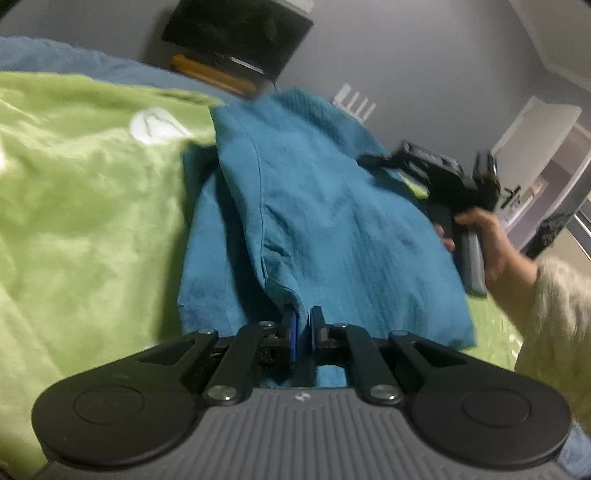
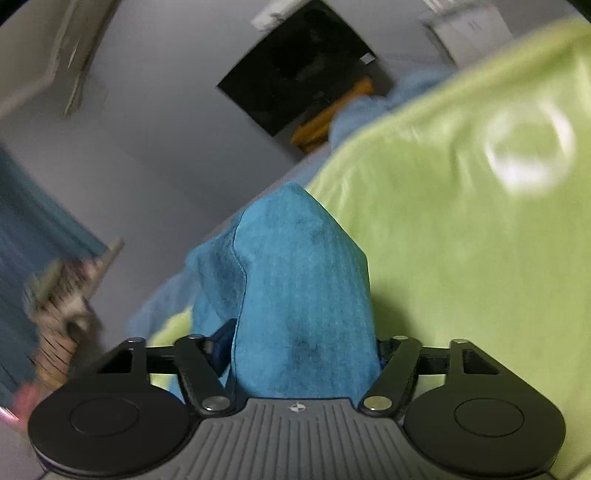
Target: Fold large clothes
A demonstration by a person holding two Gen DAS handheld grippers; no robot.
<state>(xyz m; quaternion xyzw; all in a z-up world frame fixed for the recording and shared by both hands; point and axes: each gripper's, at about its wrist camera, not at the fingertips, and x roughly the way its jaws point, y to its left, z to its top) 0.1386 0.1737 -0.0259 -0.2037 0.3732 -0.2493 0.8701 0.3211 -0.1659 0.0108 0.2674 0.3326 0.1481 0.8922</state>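
A large teal garment [image 1: 317,221] hangs lifted over a green blanket [image 1: 81,221]. My left gripper [image 1: 303,325] is shut on the garment's near edge, its jaws almost together with cloth between them. My right gripper shows in the left wrist view [image 1: 373,160], at the garment's far right edge. In the right wrist view, the teal cloth [image 2: 295,288] drapes over my right gripper [image 2: 306,350] and hides its fingertips; the jaws stand apart around a thick bunch of it.
The green blanket [image 2: 461,258] with white ring marks covers the bed. A blue blanket [image 1: 55,59] lies behind it. A dark screen [image 1: 236,33] hangs on the grey wall. A doorway [image 1: 546,166] is at the right.
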